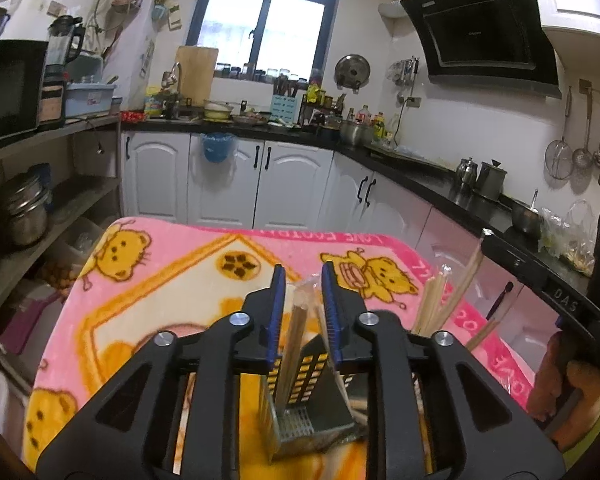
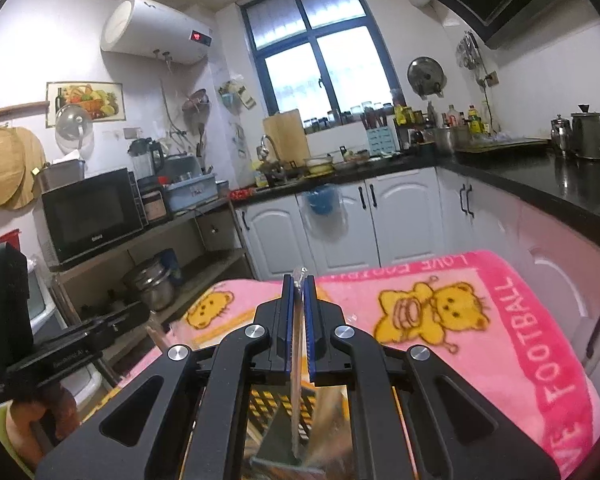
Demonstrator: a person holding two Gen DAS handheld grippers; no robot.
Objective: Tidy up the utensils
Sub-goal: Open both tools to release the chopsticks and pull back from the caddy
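The left tongs (image 1: 303, 280) hover over a metal holder (image 1: 312, 412) that stands on the surface, which is covered by a pink blanket (image 1: 172, 280) printed with yellow bears. Their blue pads (image 1: 278, 312) stand a narrow way apart. A pair of wooden chopsticks (image 1: 296, 344) in a clear wrapper rises between them, its lower end down inside the holder. The sticks lean close to the left pad, and the pads do not seem to press on them.

The holder has perforated dark walls with yellowish light showing through the holes and a grid at its bottom. To its right, more pale chopsticks (image 1: 448, 300) fan upward, near the right edge of the blanket.

The right tongs (image 2: 299, 280) are pinched almost together on a slim wrapped stick (image 2: 297, 380), whose clear wrapper tip pokes out just beyond the pads. The stick runs down from the pads toward the holder (image 2: 284, 440) below, though the lower part is blurred.

Each wrist view catches the other tool at its edge, with a hand (image 2: 40, 416) gripping the handle.

Beyond the blanket lie white cabinets (image 1: 220, 184) under a dark counter crowded with jars and pots, and a window (image 1: 264, 12) sits on the far wall. A microwave (image 2: 88, 216) rests on a shelf at left.
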